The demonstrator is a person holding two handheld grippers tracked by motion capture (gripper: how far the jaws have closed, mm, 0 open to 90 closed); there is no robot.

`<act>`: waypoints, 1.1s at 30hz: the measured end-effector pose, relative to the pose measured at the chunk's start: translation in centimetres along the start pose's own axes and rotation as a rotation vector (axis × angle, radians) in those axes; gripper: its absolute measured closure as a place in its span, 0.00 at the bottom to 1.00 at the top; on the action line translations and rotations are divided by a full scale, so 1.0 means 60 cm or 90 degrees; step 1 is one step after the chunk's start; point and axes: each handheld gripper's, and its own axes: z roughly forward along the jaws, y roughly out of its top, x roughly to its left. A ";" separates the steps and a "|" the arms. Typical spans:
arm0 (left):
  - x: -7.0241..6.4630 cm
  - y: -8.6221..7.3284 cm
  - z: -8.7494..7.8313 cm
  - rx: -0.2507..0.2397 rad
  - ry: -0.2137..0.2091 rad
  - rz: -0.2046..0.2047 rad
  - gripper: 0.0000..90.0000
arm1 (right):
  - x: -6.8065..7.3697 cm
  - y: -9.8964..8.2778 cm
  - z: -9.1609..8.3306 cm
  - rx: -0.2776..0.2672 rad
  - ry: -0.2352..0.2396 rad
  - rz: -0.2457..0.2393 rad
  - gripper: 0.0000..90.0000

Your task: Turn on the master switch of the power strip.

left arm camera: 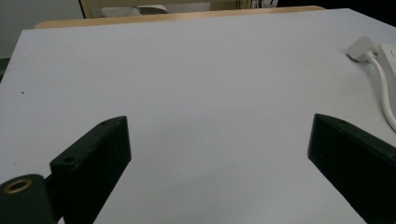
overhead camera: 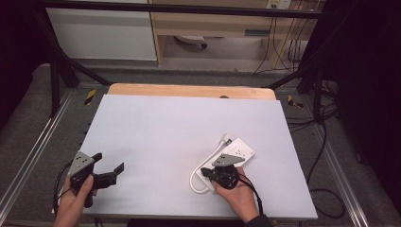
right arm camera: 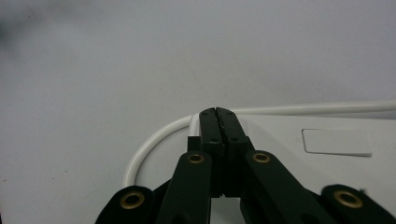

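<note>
With the right gripper fingers clenched empty beside the white cable and the left gripper released, the power strip could be nudged.

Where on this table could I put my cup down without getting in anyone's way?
Most of the white table top is bare: the whole far half, and the middle stretch between the left gripper and the right gripper. It is crowded only at the near right, where the white power strip and its looped cord lie under the right gripper.
</note>
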 end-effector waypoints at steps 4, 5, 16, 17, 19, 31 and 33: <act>0.001 0.000 -0.001 -0.001 0.000 0.000 0.07 | 0.000 0.000 0.000 -0.002 0.000 -0.002 1.00; 0.001 0.000 -0.001 -0.001 0.000 0.000 0.07 | 0.000 0.000 0.000 -0.002 0.000 -0.004 1.00; 0.001 0.000 0.000 -0.001 0.000 0.000 0.07 | 0.001 0.002 -0.002 -0.001 0.004 -0.001 1.00; 0.001 0.000 0.000 -0.002 0.000 0.000 0.07 | 0.001 0.002 -0.003 -0.003 0.004 0.000 1.00; 0.001 0.000 0.000 -0.002 0.000 -0.001 0.07 | 0.001 0.002 -0.003 -0.006 0.005 0.000 1.00; 0.001 0.001 -0.001 -0.003 -0.001 -0.001 0.07 | 0.003 0.002 -0.002 -0.007 0.005 -0.001 1.00; 0.001 0.001 -0.001 -0.003 -0.001 -0.001 0.07 | 0.003 0.002 -0.003 -0.007 0.006 0.000 1.00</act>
